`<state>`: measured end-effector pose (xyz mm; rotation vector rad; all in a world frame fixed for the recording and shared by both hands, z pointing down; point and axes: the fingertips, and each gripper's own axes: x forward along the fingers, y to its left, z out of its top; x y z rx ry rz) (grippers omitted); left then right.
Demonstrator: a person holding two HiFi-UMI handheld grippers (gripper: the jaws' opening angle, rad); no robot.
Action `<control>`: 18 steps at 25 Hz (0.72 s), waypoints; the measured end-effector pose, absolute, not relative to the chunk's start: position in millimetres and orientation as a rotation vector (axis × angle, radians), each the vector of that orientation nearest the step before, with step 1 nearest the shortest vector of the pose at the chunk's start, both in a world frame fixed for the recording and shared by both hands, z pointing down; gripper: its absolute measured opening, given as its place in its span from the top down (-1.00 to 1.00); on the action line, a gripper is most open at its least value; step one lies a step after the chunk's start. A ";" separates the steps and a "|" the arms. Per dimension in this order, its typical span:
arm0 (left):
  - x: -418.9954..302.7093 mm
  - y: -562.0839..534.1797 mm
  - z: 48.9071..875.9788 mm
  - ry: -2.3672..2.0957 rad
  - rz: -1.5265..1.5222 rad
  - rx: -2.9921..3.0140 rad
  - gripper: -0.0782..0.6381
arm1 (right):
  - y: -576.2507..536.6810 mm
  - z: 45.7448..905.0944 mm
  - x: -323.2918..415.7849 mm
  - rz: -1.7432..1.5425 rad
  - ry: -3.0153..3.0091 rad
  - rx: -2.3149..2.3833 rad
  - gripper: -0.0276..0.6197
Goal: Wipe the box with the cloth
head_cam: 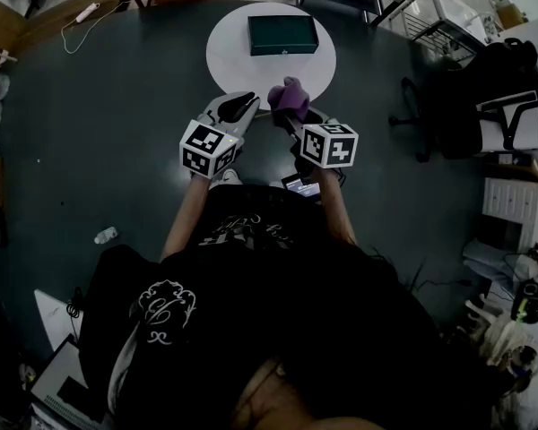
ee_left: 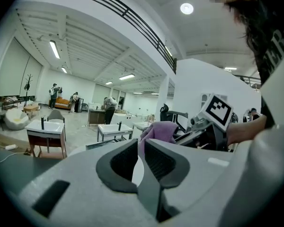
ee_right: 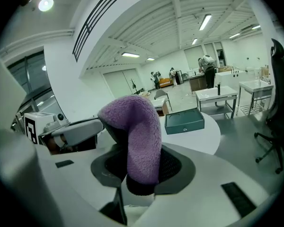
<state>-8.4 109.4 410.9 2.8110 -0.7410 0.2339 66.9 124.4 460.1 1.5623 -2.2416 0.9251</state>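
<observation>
No clean, fully readable text anywhere. Closest: white capitals on the dark garment (ee_left: 274, 46), top right in the left gripper view; looks like "BR", cut off by the frame. White lettering on the black shirt (head_cam: 242, 228) in the head view: too warped to read. Small pale mark on the near side of the box (ee_right: 184, 120), toward the worktop's (head_cam: 229, 65) far edge: too small. Cubes on left gripper (head_cam: 245, 106) and right gripper (head_cam: 285, 113): square code markers only, no letters or digits.

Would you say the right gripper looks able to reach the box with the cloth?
Probably yes: the right gripper, shut on the cloth, hangs at the table's near edge, and nothing stands between it and the box.
</observation>
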 end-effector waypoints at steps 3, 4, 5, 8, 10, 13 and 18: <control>-16.3 108.0 412.5 -0.743 0.252 2.810 0.67 | 121.9 460.3 64.2 0.926 -2.231 1.585 0.56; -19.8 107.5 413.2 -0.742 0.260 2.813 0.67 | 120.6 460.5 63.0 0.930 -2.225 1.594 0.56; -23.9 106.9 413.9 -0.740 0.266 2.816 0.67 | 119.2 460.7 61.3 0.934 -2.219 1.603 0.56; -39.3 104.3 415.5 -0.733 0.266 2.817 0.67 | 114.6 460.7 54.0 0.943 -2.203 1.626 0.56; -49.0 102.6 416.9 -0.730 0.259 2.809 0.67 | 111.4 459.6 50.1 0.956 -2.195 1.640 0.56; -58.6 100.6 422.8 -0.728 0.252 2.787 0.67 | 106.5 459.1 51.4 0.977 -2.180 1.676 0.56; -55.1 95.7 437.0 -0.708 0.259 2.750 0.67 | 100.3 463.7 66.8 0.986 -2.152 1.689 0.56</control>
